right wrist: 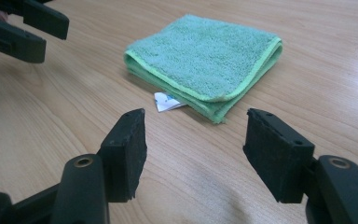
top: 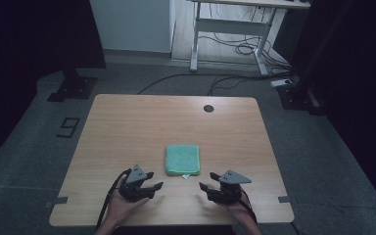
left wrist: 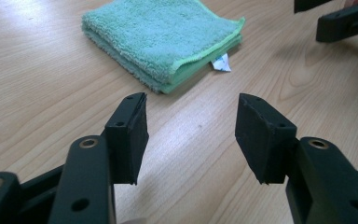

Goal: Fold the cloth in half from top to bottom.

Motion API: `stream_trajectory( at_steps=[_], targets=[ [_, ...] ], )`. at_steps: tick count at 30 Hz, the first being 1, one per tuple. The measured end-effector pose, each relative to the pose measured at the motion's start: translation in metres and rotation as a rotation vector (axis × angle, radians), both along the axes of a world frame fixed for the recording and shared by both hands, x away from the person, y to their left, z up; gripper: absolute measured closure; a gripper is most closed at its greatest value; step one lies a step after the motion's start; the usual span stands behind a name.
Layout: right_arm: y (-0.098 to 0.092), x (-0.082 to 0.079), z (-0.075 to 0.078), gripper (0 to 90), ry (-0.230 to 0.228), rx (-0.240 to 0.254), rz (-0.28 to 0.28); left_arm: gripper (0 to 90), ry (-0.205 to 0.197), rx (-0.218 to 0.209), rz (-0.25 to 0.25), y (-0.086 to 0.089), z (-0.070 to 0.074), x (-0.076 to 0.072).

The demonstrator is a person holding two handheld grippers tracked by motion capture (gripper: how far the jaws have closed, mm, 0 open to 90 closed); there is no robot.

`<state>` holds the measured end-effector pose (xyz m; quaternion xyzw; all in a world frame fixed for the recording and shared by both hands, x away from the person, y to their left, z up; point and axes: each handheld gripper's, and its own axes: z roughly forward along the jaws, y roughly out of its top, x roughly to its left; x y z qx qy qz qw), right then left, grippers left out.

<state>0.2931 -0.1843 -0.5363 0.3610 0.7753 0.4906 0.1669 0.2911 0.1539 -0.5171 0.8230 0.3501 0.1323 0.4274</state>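
Two grippers sit low over the near edge of the counter (top: 127, 122), one in each hand; the left gripper (top: 152, 185) is at about 7 o'clock from the towel (top: 182, 159); the right gripper (top: 204, 186) is at about 5 o'clock from it.

The towel is green and folded into a neat square; it lies flat on the counter near the middle, a bit toward the near side; a small white tag (top: 186, 176) pokes out from under its near edge.

In the left gripper view the fingers (left wrist: 129, 135) are wide apart with nothing between them, just bare wood; the towel (left wrist: 161, 37) lies ahead at about 12 o'clock, apart from the tips; the other gripper (left wrist: 340, 21) shows at 2 o'clock.

In the right gripper view the fingers (right wrist: 126, 149) are wide apart too and hold nothing; the towel (right wrist: 205, 58) lies ahead at 12 o'clock, near but not touching; the tag (right wrist: 165, 101) is just past the tips.
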Motion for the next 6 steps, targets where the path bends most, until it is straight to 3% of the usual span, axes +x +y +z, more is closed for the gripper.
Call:
stream_trajectory(
  at_steps=[6],
  targets=[
    [-0.0013,-0.0032,0.0035,34.9,-0.015,0.023,-0.004,40.5,0.006,-0.007,0.003,0.0017,-0.0014,-0.0001]
  ],
)
